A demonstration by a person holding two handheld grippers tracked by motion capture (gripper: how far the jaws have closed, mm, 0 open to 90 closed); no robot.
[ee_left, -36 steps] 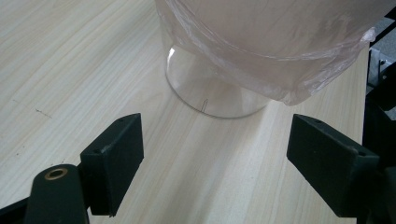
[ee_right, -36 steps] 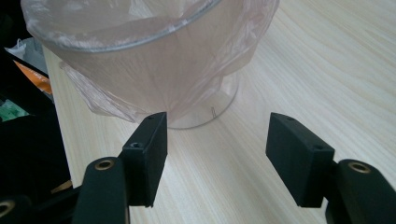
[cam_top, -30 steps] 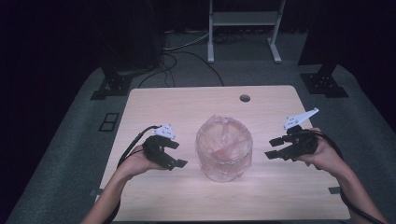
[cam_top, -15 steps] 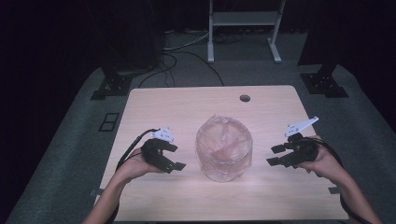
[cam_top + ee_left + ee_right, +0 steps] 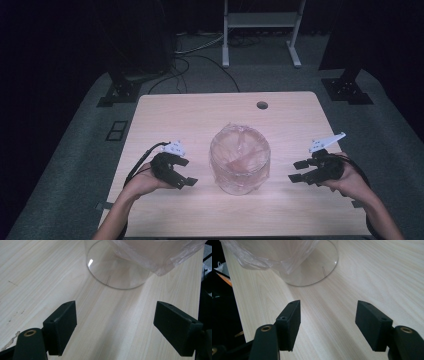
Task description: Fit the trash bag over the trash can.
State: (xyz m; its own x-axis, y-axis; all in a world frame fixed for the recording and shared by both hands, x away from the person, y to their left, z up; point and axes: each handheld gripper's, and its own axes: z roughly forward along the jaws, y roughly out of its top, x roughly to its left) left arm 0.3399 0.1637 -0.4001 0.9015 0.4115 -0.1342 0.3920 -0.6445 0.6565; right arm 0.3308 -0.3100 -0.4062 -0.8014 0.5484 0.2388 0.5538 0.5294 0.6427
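A clear round container point(image 5: 240, 160) lined with a crinkled plastic bag point(image 5: 160, 255) stands in the middle of the wooden table point(image 5: 200, 115). My left gripper point(image 5: 183, 173) rests low to its left, jaws open and pointing at it, nothing between them. To the container's right my right gripper point(image 5: 298, 171) sits near the table, also open and empty, aimed at the container. The left gripper view shows the container's glass base point(image 5: 117, 270) ahead of the jaws. In the right gripper view the base point(image 5: 312, 267) and hanging bag point(image 5: 269, 255) lie just beyond the jaws.
A round cable hole point(image 5: 262, 105) sits near the table's far edge. Beyond the table stand a white rack's legs point(image 5: 260, 30) and black stand feet point(image 5: 345, 90) on the grey floor. Cables trail from each gripper.
My right gripper has sunk toward the table and come a little nearer the front edge. The left gripper and the container have stayed put.
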